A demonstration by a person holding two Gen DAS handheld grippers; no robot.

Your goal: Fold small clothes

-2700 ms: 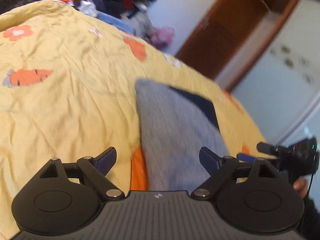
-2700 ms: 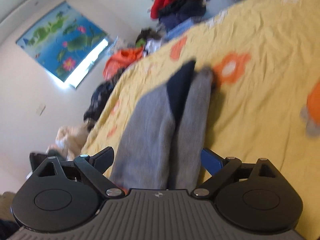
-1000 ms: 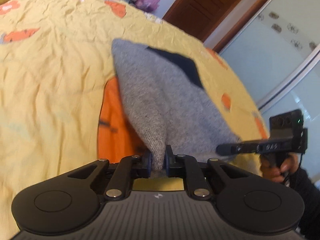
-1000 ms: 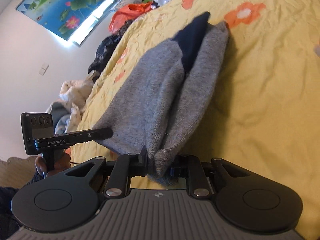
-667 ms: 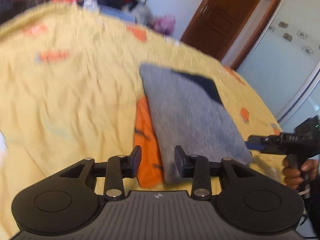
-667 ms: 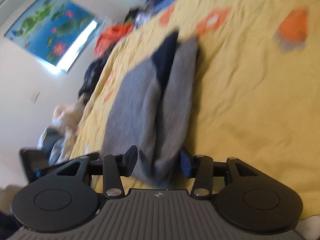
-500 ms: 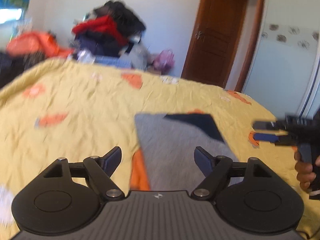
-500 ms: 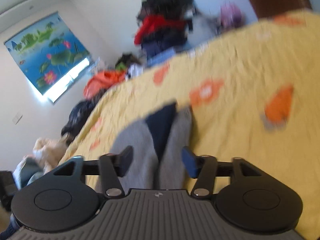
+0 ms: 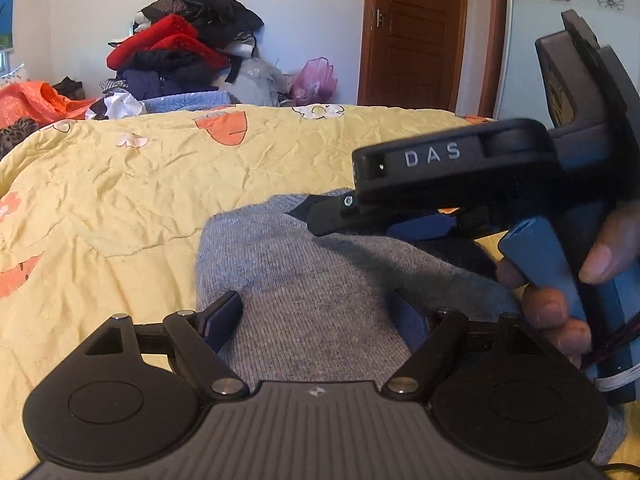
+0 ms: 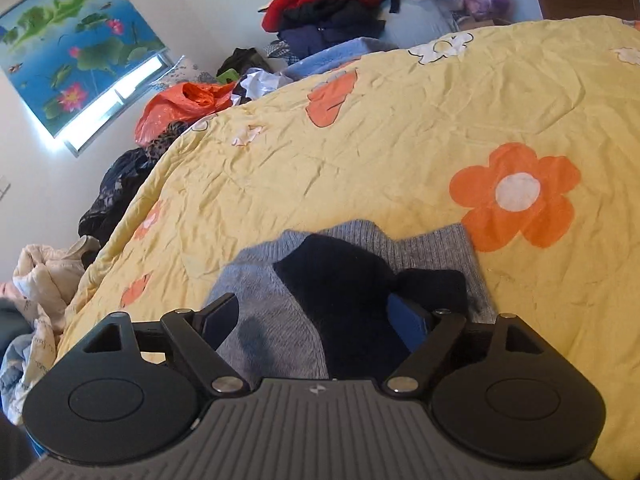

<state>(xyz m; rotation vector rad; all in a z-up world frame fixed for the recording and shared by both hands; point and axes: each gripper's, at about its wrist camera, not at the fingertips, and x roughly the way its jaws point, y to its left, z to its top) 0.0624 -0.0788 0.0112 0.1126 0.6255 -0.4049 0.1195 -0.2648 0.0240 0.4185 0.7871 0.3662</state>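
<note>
Left wrist view shows the left gripper (image 9: 316,312) with its fingers spread wide and holding nothing, poised just above the grey knitted garment with a dark navy panel (image 9: 320,280), which lies folded on the yellow quilted bed cover printed with orange flowers (image 9: 140,168). The right gripper (image 9: 400,200) crosses the upper right of that view, held in the person's right hand (image 9: 560,300), over the far side of the garment. From the right wrist view the right gripper (image 10: 316,314) likewise has its fingers wide apart and empty, with the garment (image 10: 260,320) lying beneath and between them, its navy panel and ribbed edge toward the orange flower print. Judging by how it lies, the garment is already doubled into a compact, roughly rectangular bundle with layered edges, so the fold looks largely done; what may remain is a final tidy or another fold, and the heap of red and black clothes (image 9: 180,48) beyond the bed suggests more items to come. Compared with a second ago, when both grippers were clamped on the garment's near edge and lifting it, both have let go and opened, the cloth has settled flat, and the right gripper has moved in close beside the left.
</note>
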